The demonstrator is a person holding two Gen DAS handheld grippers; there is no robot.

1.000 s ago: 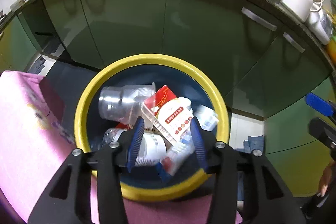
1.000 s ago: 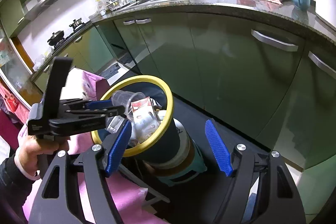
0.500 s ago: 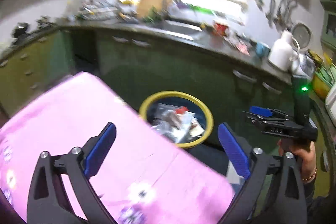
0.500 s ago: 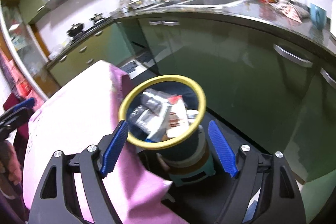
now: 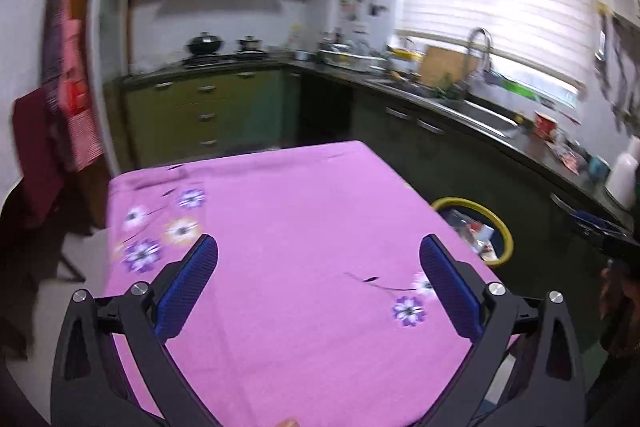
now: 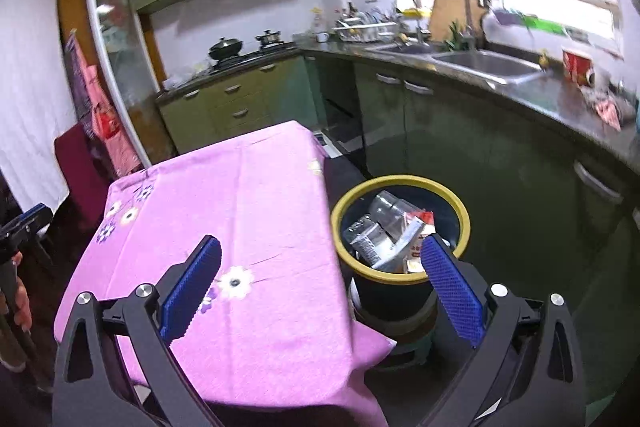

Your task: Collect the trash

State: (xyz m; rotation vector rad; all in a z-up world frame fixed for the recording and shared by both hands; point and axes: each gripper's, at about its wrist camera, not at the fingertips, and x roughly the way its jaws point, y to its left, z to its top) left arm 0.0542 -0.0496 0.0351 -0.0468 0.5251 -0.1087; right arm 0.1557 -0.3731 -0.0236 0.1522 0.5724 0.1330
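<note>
In the left wrist view, the left gripper (image 5: 319, 281) filled the bottom of the frame with its blue fingers (image 5: 187, 285) spread wide, holding nothing and hanging over the pink floral cloth on the tabletop (image 5: 288, 219). At the right middle, just past the cloth's edge, the yellow-rimmed trash bin (image 5: 505, 227) stood upright with its mouth facing up, partly hidden by the tabletop, and blurred trash (image 5: 468, 227) lay inside. The other hand showed dimly at the far right edge. In the right wrist view, the right gripper (image 6: 320, 279) likewise had its fingers (image 6: 454, 289) wide apart and empty, one over the cloth and the other in front of the bin's near rim. The bin (image 6: 400, 183) sat at centre right, beside the tabletop (image 6: 248, 195), upright on the floor, and the trash (image 6: 390, 233), a clear plastic cup and crumpled cartons, lay tilted in a heap within it. The green cabinets (image 6: 500, 155) ran behind it.
</note>
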